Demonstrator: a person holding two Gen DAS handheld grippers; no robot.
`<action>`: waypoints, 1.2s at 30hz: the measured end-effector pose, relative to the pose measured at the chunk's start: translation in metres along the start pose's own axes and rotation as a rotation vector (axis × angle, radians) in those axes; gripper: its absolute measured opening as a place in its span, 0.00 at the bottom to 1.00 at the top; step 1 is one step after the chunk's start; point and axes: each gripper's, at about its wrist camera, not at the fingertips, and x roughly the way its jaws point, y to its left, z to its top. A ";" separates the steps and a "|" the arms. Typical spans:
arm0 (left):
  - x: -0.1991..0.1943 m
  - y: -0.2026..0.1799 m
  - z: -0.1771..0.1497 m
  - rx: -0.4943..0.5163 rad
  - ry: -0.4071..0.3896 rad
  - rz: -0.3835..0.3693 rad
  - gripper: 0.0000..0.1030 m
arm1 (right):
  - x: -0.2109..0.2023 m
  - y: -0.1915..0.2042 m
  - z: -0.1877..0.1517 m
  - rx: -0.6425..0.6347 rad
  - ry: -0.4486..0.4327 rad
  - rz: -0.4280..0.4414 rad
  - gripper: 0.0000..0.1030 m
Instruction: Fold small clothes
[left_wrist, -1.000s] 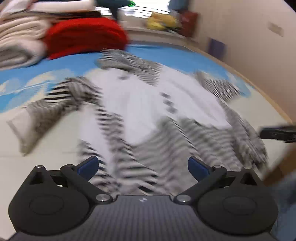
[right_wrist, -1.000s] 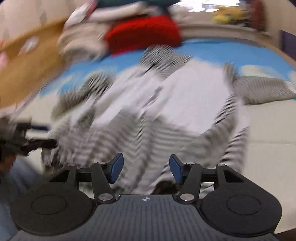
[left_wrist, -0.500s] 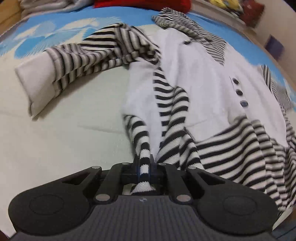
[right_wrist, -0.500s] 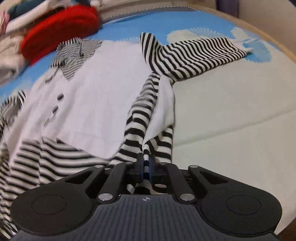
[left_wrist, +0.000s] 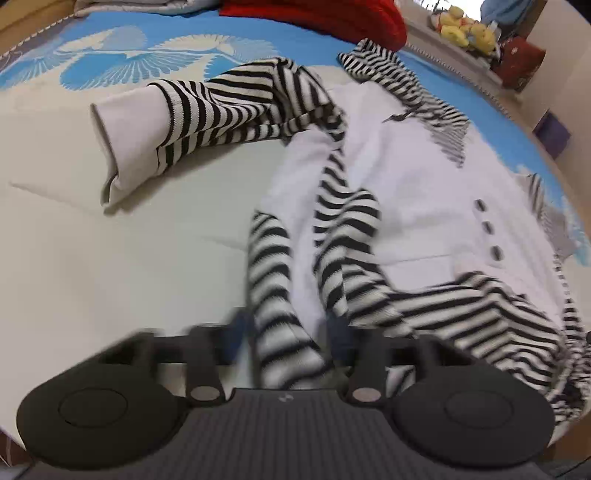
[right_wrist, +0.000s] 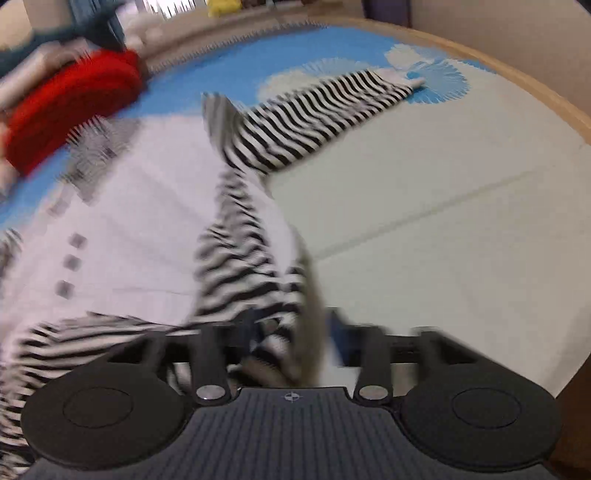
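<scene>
Left gripper (left_wrist: 286, 332): jaws opening, striped hem of the sweater (left_wrist: 417, 206) between them, pads off the cloth. Right gripper (right_wrist: 291, 332): same, jaws opening with the other hem corner between them (blurred, contact hard to read). Sweater lies face up across the mat (left_wrist: 92, 266), hem at the near edge, collar toward the far edge beside a red garment (left_wrist: 314, 16). Both sleeves spread outward.
</scene>
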 end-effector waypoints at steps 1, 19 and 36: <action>-0.007 -0.001 -0.004 -0.007 -0.006 -0.026 0.79 | -0.008 -0.001 -0.003 0.029 -0.015 0.036 0.66; -0.044 -0.027 -0.084 0.252 0.058 0.008 0.06 | -0.037 -0.001 -0.063 -0.004 0.152 0.111 0.03; -0.048 -0.032 -0.056 0.276 -0.090 0.154 0.62 | -0.090 0.053 -0.032 -0.242 -0.145 0.108 0.62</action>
